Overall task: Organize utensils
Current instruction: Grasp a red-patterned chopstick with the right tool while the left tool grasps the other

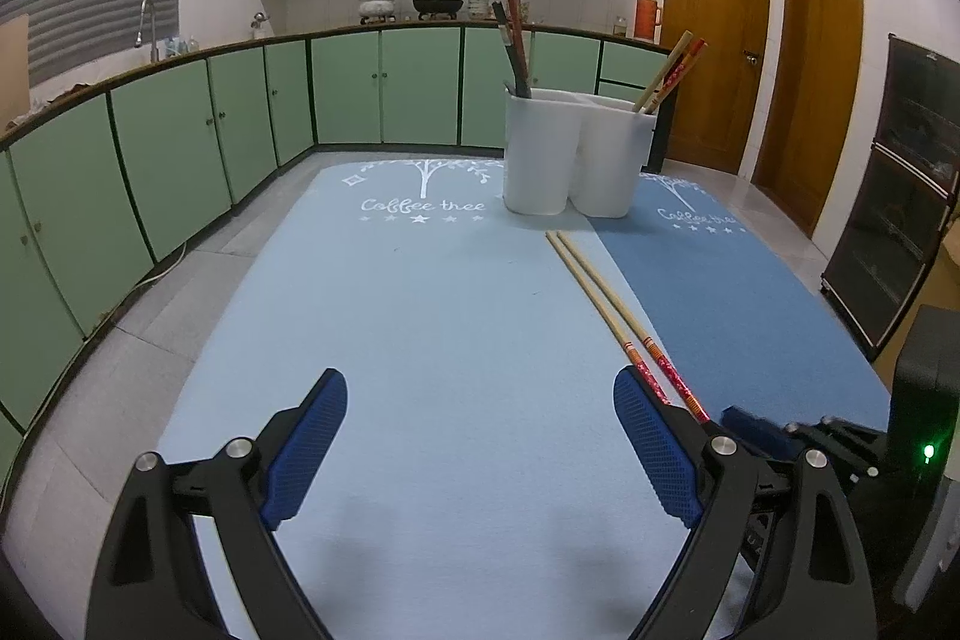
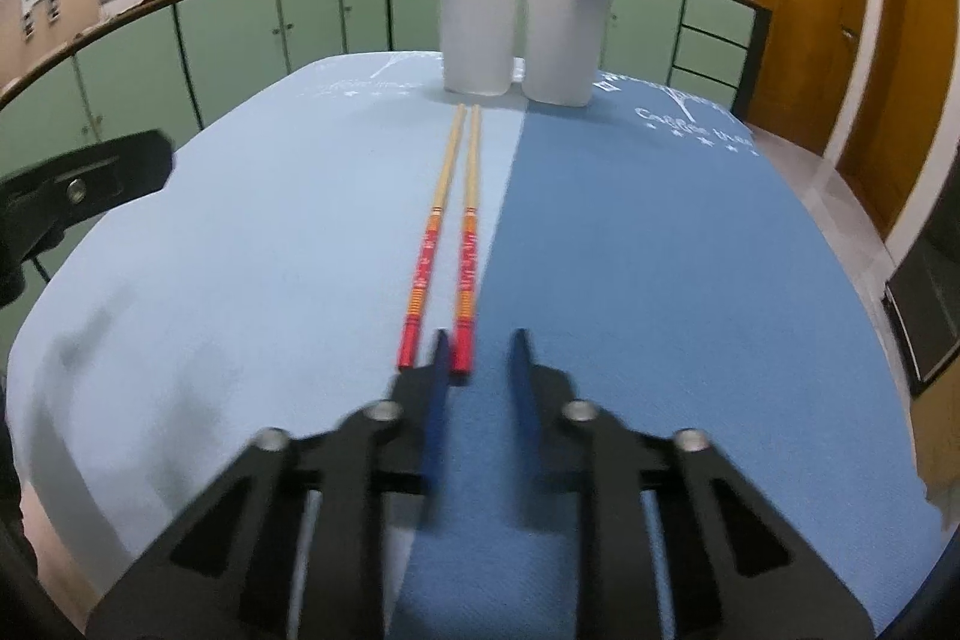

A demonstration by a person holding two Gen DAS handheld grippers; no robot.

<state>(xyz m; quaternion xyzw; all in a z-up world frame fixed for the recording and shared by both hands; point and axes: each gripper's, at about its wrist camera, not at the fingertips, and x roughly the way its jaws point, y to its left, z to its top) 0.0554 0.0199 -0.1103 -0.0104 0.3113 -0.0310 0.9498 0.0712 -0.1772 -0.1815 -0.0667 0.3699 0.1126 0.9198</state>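
Picking up: my right claw [image 2: 480, 358] straddles one chopstick [image 2: 468, 268] lying before the white holder [image 2: 522, 34], jaws narrowly apart; left claw [image 1: 480, 436] gapes. Next, pinch squarely.

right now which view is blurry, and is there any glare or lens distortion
Right wrist view: the right tongs and the near ends of the red-handled chopsticks are smeared by motion blur; the white holder stays fairly crisp. Left wrist view: sharp throughout, left tongs included. Both views: fisheye bends the counter line, dark corner vignetting, soft even light, no strong glare.
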